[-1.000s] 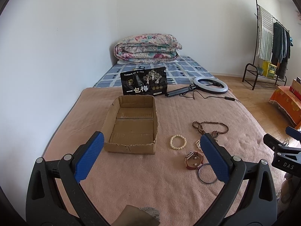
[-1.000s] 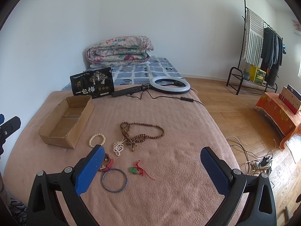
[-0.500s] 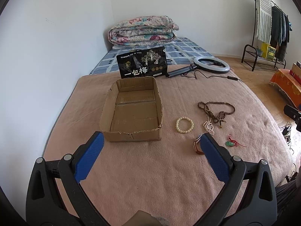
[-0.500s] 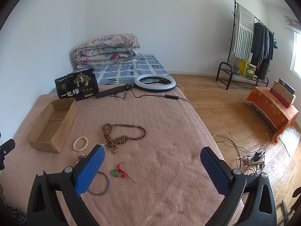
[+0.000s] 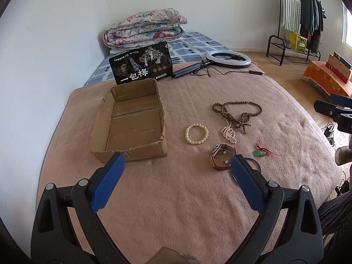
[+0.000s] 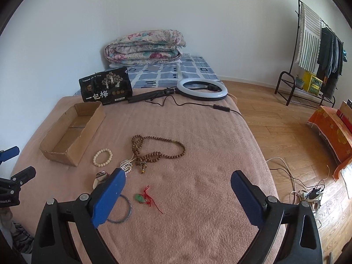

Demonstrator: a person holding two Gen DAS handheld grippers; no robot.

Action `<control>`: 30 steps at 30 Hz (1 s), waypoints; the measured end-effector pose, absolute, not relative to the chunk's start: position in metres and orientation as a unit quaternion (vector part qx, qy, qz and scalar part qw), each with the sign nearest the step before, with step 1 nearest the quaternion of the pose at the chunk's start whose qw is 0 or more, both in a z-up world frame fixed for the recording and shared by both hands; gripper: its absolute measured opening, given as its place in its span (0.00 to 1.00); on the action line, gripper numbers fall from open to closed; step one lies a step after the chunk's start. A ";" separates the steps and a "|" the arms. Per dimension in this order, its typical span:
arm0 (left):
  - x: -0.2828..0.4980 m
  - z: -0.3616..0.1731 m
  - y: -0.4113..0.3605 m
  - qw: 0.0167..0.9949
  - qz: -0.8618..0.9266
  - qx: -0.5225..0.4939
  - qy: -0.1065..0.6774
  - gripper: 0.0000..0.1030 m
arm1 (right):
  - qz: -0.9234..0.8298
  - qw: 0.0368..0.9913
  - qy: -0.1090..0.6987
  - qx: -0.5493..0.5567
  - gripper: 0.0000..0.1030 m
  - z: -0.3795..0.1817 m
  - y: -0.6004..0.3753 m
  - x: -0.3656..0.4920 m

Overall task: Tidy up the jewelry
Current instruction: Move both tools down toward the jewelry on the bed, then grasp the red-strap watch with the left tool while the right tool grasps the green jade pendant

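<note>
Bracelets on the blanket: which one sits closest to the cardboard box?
The cream bead bracelet, a closed ring of pale beads lying just right of the cardboard box. The brown leather cuff and thin blue bangle lie farther away.

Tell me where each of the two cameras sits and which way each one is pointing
Left wrist view: sits on the left gripper, looking forward across the pink blanket at the cardboard box; its own blue fingers show, plus the right gripper at the right edge.
Right wrist view: sits on the right gripper, facing the brown bead necklace and ring light; the left gripper shows at the left edge.
Shared: box, white bead bracelet, necklace, green pendant, ring light.
</note>
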State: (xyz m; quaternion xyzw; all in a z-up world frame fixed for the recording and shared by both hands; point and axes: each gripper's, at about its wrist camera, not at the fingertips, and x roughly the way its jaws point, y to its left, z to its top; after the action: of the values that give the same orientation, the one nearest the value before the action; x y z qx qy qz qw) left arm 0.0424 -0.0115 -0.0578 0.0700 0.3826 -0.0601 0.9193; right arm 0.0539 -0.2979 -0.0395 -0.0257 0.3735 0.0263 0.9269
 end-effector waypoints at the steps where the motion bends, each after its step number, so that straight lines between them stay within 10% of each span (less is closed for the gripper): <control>1: 0.045 -0.061 -0.015 0.918 -0.059 0.072 0.386 0.96 | 0.029 0.925 0.377 -0.032 0.94 -0.043 -0.295 0.057; 11: 0.068 -0.103 -0.039 0.882 -0.086 0.076 0.458 0.96 | 0.071 0.887 0.448 -0.084 0.78 -0.083 -0.277 0.079; 21: 0.094 -0.134 -0.051 0.851 -0.109 0.022 0.513 0.39 | 0.111 0.867 0.477 -0.092 0.72 -0.096 -0.275 0.091; 30: 0.128 -0.157 -0.057 0.838 -0.104 0.001 0.536 0.36 | 0.161 0.831 0.523 -0.104 0.54 -0.133 -0.260 0.101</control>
State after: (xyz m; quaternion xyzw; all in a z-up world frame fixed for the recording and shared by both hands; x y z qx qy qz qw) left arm 0.1283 -0.0569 -0.1566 0.0009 0.5360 -0.1043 0.8377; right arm 0.1008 -0.2596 -0.1334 -0.1040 0.5225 0.1613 0.8308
